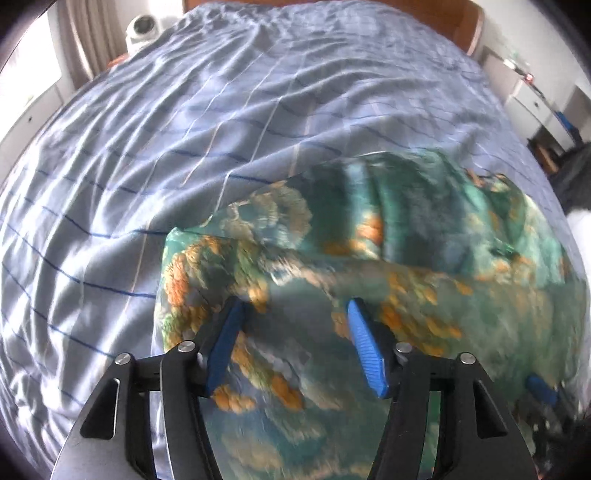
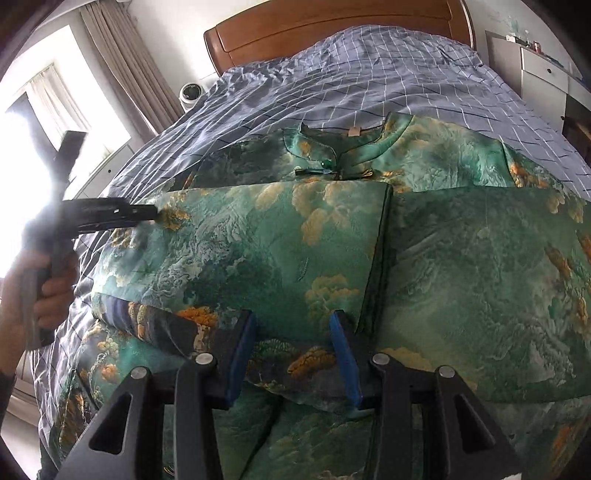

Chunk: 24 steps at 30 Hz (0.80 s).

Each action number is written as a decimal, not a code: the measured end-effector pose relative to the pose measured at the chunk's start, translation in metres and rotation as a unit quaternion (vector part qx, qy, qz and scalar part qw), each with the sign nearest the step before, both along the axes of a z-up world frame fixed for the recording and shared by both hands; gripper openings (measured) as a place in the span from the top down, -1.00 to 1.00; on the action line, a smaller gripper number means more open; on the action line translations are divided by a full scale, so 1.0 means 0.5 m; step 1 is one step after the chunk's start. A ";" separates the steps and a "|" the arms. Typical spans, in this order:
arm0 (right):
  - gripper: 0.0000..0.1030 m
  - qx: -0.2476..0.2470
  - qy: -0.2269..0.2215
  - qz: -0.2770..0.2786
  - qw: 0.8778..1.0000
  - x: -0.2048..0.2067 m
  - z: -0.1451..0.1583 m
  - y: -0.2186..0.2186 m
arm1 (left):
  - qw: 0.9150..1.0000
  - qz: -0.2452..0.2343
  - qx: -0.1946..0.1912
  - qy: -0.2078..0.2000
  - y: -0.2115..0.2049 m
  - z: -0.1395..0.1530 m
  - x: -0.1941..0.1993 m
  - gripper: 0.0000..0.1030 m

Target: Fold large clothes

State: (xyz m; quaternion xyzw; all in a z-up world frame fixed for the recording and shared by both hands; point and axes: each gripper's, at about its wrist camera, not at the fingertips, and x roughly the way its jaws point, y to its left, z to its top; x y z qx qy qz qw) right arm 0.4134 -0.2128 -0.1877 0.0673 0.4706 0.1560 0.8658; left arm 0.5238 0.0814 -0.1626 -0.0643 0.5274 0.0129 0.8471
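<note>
The green dress, printed with orange and cream clouds, lies spread on the blue checked bedspread, collar toward the wooden headboard at twelve o'clock, with a panel already folded across its middle. My right gripper hovers low at six o'clock over the near edge of that panel, fingers spread apart and holding nothing. My left gripper sits at about nine o'clock of the dress, over its side edge; in its own view the fingers stand wide with printed cloth between them, not pinched, and the picture is blurred. From the right view its tip seems to touch the panel's corner, but I cannot tell whether it presses. The risk I judge: this glossy-looking cloth may slide, so if I close on one layer only, the fold could open. Catching the bedspread with the hem would drag wrinkles under the dress.
</note>
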 end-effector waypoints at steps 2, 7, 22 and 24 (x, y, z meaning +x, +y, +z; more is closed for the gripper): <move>0.17 0.002 -0.002 0.000 1.000 0.000 -0.002 -0.001 | 1.000 0.008 -0.009 0.011 0.003 -0.025 0.006 -0.26; 0.17 0.009 0.002 -0.002 1.000 -0.002 0.008 -0.006 | 1.000 -0.006 0.008 -0.009 -0.007 -0.005 -0.039 -0.35; -0.16 -0.040 0.042 -0.114 0.992 -0.347 0.125 -0.381 | 0.996 -0.081 -0.025 -0.005 0.093 0.027 -0.595 -0.77; -0.16 -0.056 0.067 -0.133 0.987 -0.415 0.123 -0.443 | 0.995 -0.084 -0.055 0.013 0.093 0.006 -0.637 -0.77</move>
